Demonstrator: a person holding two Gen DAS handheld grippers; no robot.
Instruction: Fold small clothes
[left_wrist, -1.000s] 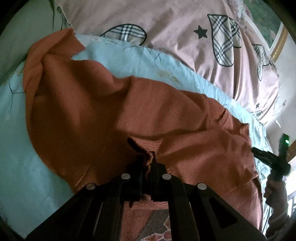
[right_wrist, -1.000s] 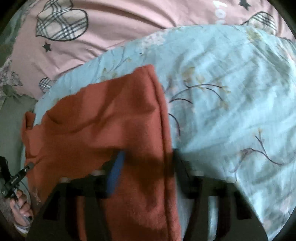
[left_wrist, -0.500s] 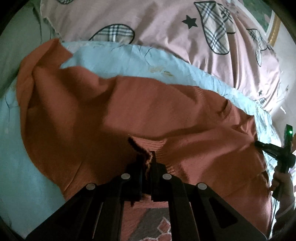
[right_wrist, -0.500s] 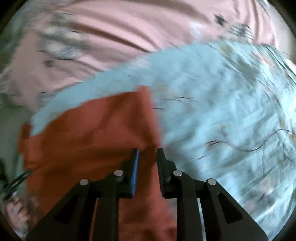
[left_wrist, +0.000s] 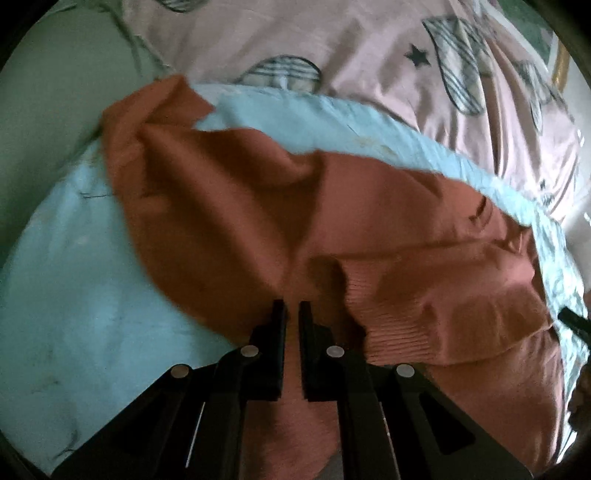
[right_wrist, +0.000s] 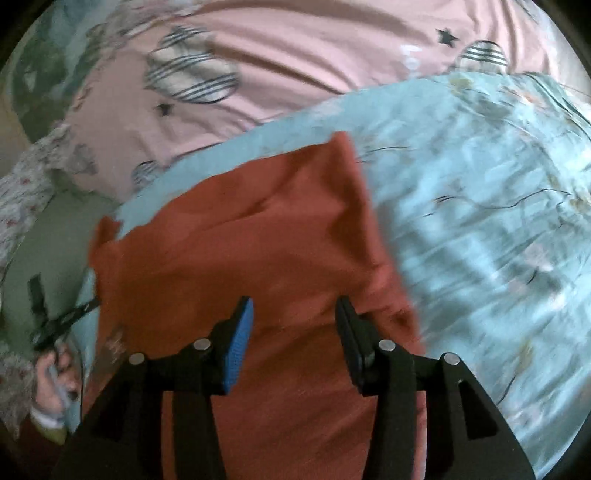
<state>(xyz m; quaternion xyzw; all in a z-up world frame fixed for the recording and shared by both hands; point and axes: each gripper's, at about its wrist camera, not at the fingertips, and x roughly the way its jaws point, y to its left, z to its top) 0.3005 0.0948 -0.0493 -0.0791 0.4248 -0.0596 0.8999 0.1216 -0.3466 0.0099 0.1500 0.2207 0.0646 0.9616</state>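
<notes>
Orange sweater (left_wrist: 369, 229) lies spread on the light blue sheet (right_wrist: 480, 206) of the bed, beside a pink quilt (right_wrist: 295, 66). Left claw (left_wrist: 291, 310) is clenched, no cloth visibly pinched. Right claw (right_wrist: 293, 314) has just been opening; it hangs released above the sweater, gripping nothing.

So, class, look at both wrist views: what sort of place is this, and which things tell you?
Most likely a bedroom, on a bed. A pale blue floral sheet covers the surface, a pink quilt with plaid hearts and stars lies behind it, and an orange knitted garment is spread on top.
</notes>
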